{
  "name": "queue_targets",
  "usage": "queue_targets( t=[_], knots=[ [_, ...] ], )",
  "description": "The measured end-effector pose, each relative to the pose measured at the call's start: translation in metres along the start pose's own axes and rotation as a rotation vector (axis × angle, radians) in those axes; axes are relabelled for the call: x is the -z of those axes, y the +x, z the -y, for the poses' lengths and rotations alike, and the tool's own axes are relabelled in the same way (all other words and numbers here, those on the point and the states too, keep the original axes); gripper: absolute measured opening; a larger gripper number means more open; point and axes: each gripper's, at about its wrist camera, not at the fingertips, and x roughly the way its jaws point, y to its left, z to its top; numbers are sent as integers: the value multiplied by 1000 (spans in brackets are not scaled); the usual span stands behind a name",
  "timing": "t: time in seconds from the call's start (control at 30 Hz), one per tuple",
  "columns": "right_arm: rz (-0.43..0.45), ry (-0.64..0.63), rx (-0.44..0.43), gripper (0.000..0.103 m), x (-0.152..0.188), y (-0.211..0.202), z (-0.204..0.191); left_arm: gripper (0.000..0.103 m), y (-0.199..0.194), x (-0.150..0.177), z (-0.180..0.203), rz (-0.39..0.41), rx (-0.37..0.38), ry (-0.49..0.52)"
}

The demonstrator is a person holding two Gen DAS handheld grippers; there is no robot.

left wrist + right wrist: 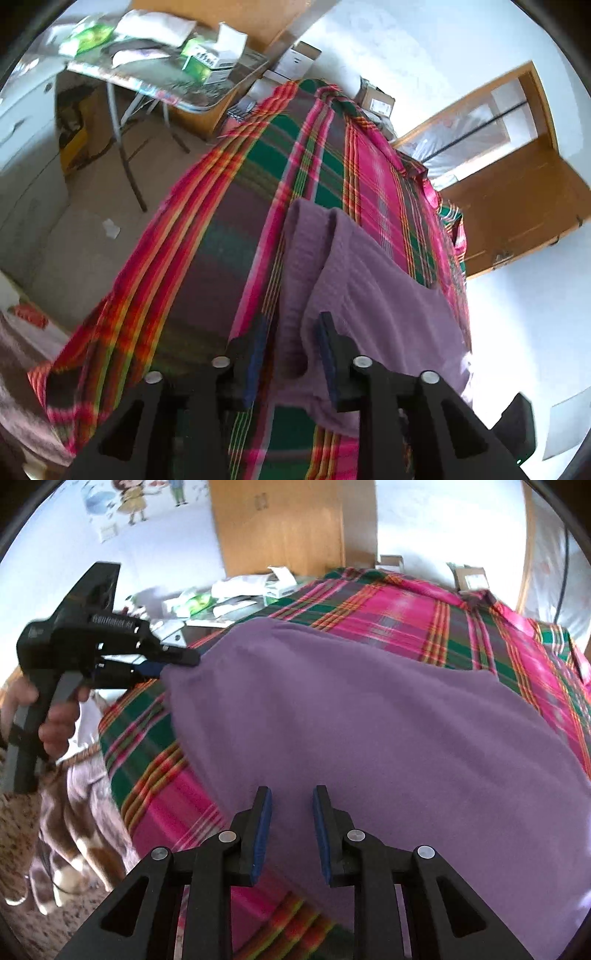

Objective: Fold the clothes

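On plaid bedspread | left gripper jaws clamped on purple cloth corner | right gripper jaws apart, over cloth

The cloth lies on the bedspread ahead of my right gripper. My left gripper is at its far-left corner; a cluttered table stands behind.

**Soft cloth, matt plastic, bare wood**

The purple garment is a matt, fuzzy cloth, like fleece. Beneath it the plaid bedcover is thin woven cotton with a faint sheen. Both grippers are matt black plastic, the right gripper with silvery metal pins and blue rubbery pads. The door is smooth, varnished wood.
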Motion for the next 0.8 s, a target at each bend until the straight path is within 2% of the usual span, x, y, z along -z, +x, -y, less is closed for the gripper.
queue_targets(
  t=[0.13, 0.23, 0.33, 0.5, 0.6, 0.7, 0.8],
  knots=[
    [8, -51, 18, 27, 3, -4, -10, 32, -11, 10, -6, 19, 13, -32],
    [39, -23, -23, 27, -3, -7, -7, 32, -16, 15, -9, 27, 26, -57],
    [67, -16, -15, 27, -11, 1, -6, 32, -19, 19, -10, 32, 28, -60],
    [38, -64, 28, 27, -9, 10, -22, 32, -23, 24, -13, 33, 51, -83],
    [40, -89, 22, 28, -12, 8, -27, 32, -24, 27, -14, 26, 63, -97],
    [39, -59, 2, 27, -19, 11, -26, 38, -21, 29, -16, 17, 107, -133],
    [33, -56, 3, 27, -21, 16, -29, 40, -12, 29, -16, -15, 102, -167]
  ],
)
